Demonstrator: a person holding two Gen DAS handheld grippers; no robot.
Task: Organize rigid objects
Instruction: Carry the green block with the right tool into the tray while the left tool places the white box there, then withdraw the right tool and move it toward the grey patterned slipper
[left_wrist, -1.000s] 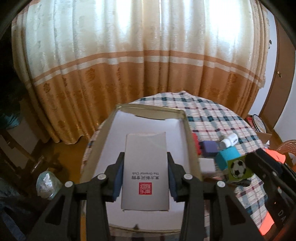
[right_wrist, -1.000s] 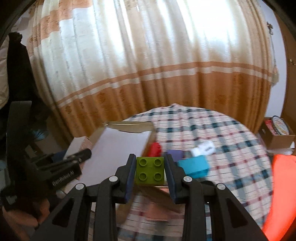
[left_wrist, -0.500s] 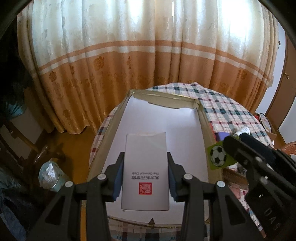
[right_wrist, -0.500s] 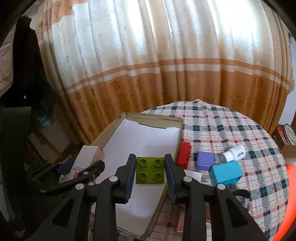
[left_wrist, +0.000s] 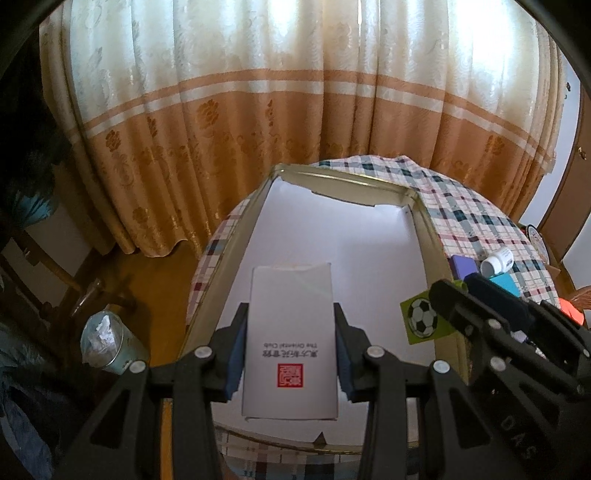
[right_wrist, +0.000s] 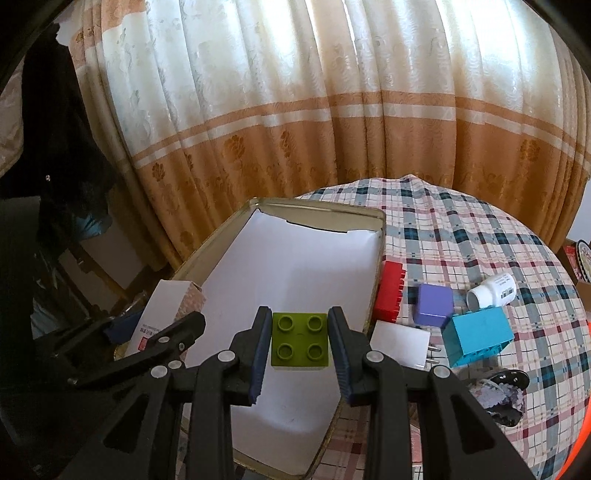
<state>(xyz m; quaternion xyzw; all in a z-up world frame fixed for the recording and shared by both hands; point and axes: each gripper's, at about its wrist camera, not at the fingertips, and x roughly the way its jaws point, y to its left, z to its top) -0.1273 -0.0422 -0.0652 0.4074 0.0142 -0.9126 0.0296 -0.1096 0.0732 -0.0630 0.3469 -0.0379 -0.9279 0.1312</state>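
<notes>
My left gripper (left_wrist: 290, 349) is shut on a white carton with a red seal (left_wrist: 290, 343), held above the near end of a shallow gold-rimmed tin tray (left_wrist: 236, 254) lined with white paper. My right gripper (right_wrist: 299, 343) is shut on a green four-stud brick (right_wrist: 300, 345), hovering over the same tray (right_wrist: 380, 251) near its right wall. From the left wrist view the green brick's football face (left_wrist: 421, 319) shows in the right gripper (left_wrist: 448, 299) at the tray's right rim. The right wrist view catches the left gripper (right_wrist: 162, 325) and its carton (right_wrist: 162, 314) at the tray's left edge.
On the checked tablecloth (right_wrist: 480, 243) right of the tray lie a red brick (right_wrist: 390, 297), a purple cube (right_wrist: 433, 305), a tipped white bottle (right_wrist: 491, 290), a turquoise brick (right_wrist: 478, 336) and a white charger (right_wrist: 400, 343). Curtains hang behind; a small bin (left_wrist: 107, 341) stands on the floor at left.
Both grippers have moved in over the tray, keeping their loads. The right gripper with the green brick has shifted left, from above the loose blocks to above the tray's white lining.
</notes>
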